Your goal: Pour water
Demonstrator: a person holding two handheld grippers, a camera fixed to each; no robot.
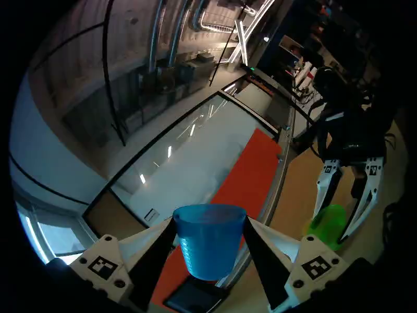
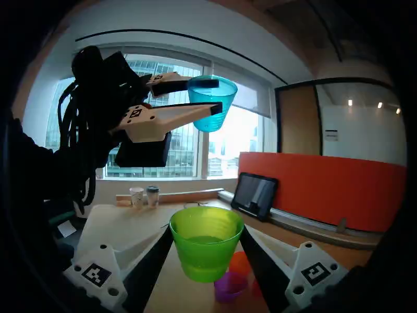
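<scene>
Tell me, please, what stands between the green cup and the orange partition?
In the right gripper view, a dark tablet stands between green cup and orange partition.

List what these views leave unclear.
Water level in the blue cup: unreadable through its tinted wall, left gripper view.
The purple cup and orange cup: mostly hidden behind the green cup, right gripper view.
The two far cups: too small for detail, right gripper view.
</scene>
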